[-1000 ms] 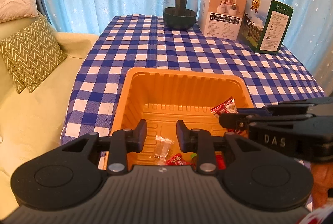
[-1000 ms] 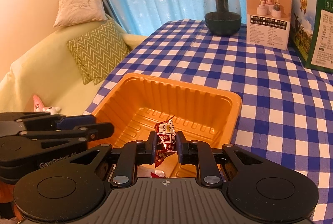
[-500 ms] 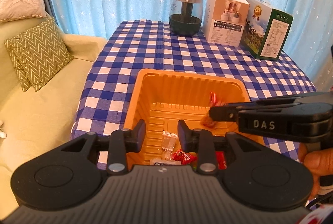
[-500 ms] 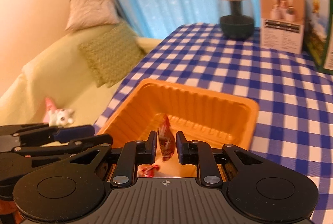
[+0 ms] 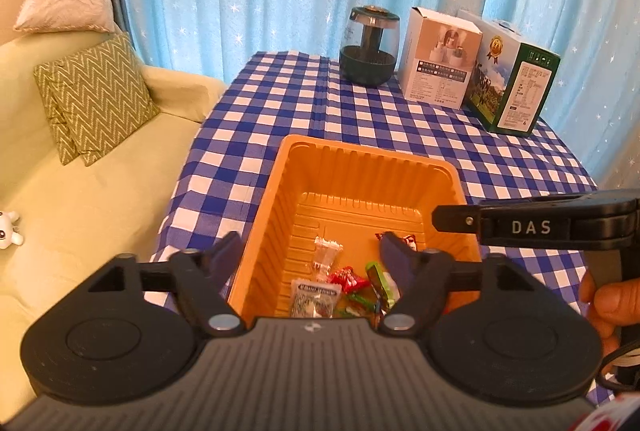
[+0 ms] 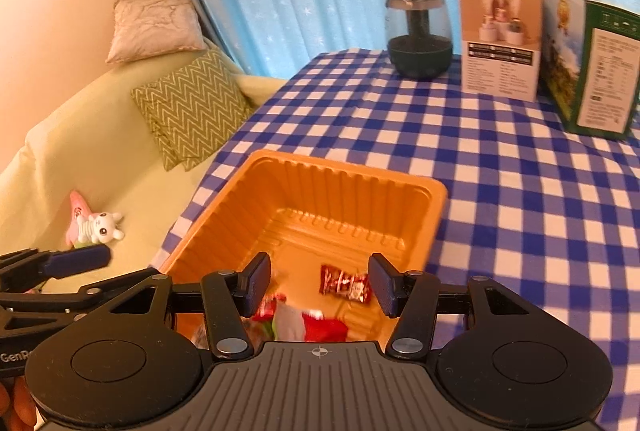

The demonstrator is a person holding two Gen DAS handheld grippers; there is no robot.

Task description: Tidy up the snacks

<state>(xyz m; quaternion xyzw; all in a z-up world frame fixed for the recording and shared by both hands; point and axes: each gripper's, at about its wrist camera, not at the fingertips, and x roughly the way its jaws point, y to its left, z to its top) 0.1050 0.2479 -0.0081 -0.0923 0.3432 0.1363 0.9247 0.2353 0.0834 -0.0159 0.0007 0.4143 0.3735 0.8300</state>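
While both sets of jaws are opening, nothing sits pinched in either one. Left gripper hangs over the near end of the orange tray, fingers spread wide, gap empty, snacks lying below it on the tray floor. Right gripper also spread, above the tray's near right part; red-wrapped candy shows between its fingers but lies loose on the tray bottom, pads clear of it. More snacks in the near end of the tray: clear wrapper, silver packet, small red candy, green-edged packet. A person's hand holds the right gripper's handle, at the right edge of the left view. Tray sits on the blue-white checked tablecloth, near the table's left edge. At the far end: dark jar, white box, green box, side by side. Couch left of the table, with a zigzag cushion and a small white toy.
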